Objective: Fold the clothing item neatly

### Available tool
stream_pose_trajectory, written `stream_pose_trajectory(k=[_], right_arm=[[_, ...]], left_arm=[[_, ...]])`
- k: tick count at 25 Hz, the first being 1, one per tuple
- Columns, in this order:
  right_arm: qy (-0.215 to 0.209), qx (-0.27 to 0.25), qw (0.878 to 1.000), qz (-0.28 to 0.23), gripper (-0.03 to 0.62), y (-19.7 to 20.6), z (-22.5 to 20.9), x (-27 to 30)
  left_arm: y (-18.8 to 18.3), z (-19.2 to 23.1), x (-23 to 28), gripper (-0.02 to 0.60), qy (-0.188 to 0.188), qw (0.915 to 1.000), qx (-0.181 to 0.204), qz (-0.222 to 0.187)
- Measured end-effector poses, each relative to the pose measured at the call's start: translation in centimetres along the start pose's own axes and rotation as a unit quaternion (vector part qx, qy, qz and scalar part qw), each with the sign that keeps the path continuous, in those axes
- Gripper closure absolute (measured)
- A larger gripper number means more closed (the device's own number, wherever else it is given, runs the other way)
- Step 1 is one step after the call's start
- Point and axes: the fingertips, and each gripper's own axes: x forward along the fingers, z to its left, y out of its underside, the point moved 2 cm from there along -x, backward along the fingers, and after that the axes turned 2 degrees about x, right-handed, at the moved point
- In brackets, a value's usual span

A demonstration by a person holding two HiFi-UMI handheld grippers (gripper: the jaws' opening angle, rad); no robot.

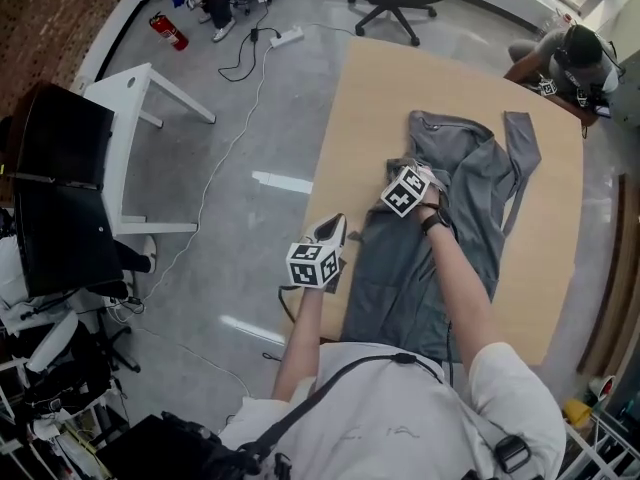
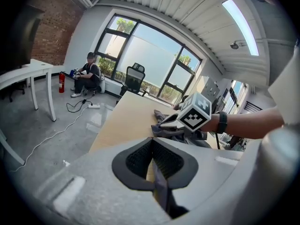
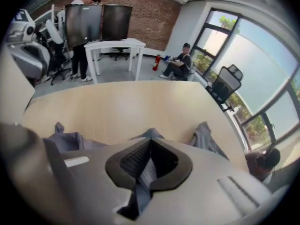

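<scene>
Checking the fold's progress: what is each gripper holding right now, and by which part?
Both pinch the grey garment: left gripper at its left edge, right gripper on a bunched fold near its middle.

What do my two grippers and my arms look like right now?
Both the left gripper and right gripper have pale grey, rounded plastic bodies with dark ribbed pads lining the jaws. Each carries a white cube printed with black square markers. The arms are bare below short white sleeves, with a black wristband on the right wrist.
</scene>
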Motion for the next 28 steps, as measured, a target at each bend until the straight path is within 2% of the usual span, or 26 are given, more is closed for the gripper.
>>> stream_pose_trajectory(k=[1,2,4,8,10,13,15,16,17,18,19,20,21,23,25,26,28], right_arm=[[0.016,0.032,0.999,-0.015,0.590,0.0,-0.9,-0.8],[0.029,0.076,0.996,-0.038,0.591,0.0,-1.8,-2.0],[0.041,0.167,0.981,-0.091,0.591,0.0,-3.2,-5.2],[0.087,0.251,0.949,-0.168,0.591,2.3,-5.2,-12.1],[0.106,0.299,0.925,-0.208,0.591,4.0,-6.3,-15.6],[0.129,0.394,0.872,-0.262,0.591,7.8,-7.8,-20.9],[0.148,0.449,0.835,-0.282,0.591,11.1,-8.2,-23.6],[0.156,0.470,0.820,-0.287,0.591,12.8,-8.1,-24.5],[0.159,0.484,0.811,-0.287,0.591,14.4,-7.9,-25.0],[0.156,0.491,0.809,-0.282,0.591,15.7,-7.5,-24.9],[0.146,0.486,0.817,-0.274,0.591,16.4,-6.9,-24.3],[0.133,0.468,0.833,-0.264,0.591,16.5,-6.2,-23.3],[0.117,0.438,0.854,-0.254,0.583,15.9,-5.4,-22.1],[0.083,0.353,0.901,-0.238,0.453,13.0,-3.6,-19.5],[0.048,0.257,0.938,-0.225,0.420,8.9,-1.9,-16.7],[0.031,0.213,0.952,-0.216,0.405,6.9,-1.2,-15.2],[-0.004,0.144,0.972,-0.185,0.393,3.8,0.1,-11.7]], left_arm=[[0.0,-0.2,0.1,0.581,0.001,1.0000,0.000,0.000],[0.0,-0.4,0.2,0.581,0.004,1.0000,0.002,0.000],[-0.3,-1.0,0.5,0.581,0.011,0.9999,0.007,-0.003],[-0.6,-2.4,0.6,0.581,0.024,0.9995,0.017,-0.007],[-0.9,-2.9,0.5,0.581,0.027,0.9994,0.020,-0.011],[-1.0,-4.1,0.4,0.581,0.034,0.9990,0.023,-0.016],[-0.7,-5.2,0.4,0.581,0.041,0.9986,0.030,-0.012],[-0.5,-5.6,0.3,0.581,0.045,0.9984,0.033,-0.010],[-0.3,-6.0,0.2,0.581,0.048,0.9982,0.036,-0.008],[0.0,-6.4,0.2,0.581,0.051,0.9980,0.039,-0.005],[0.2,-6.7,0.2,0.581,0.053,0.9977,0.042,-0.002],[0.4,-7.0,0.2,0.581,0.055,0.9974,0.046,0.002],[0.7,-7.3,0.2,0.581,0.056,0.9972,0.049,0.006],[1.2,-8.0,0.1,0.581,0.060,0.9967,0.053,0.013],[1.5,-8.5,-0.1,0.581,0.062,0.9962,0.057,0.018],[1.6,-8.6,-0.2,0.581,0.063,0.9961,0.059,0.020],[1.9,-8.5,-0.6,0.581,0.061,0.9962,0.059,0.022]])
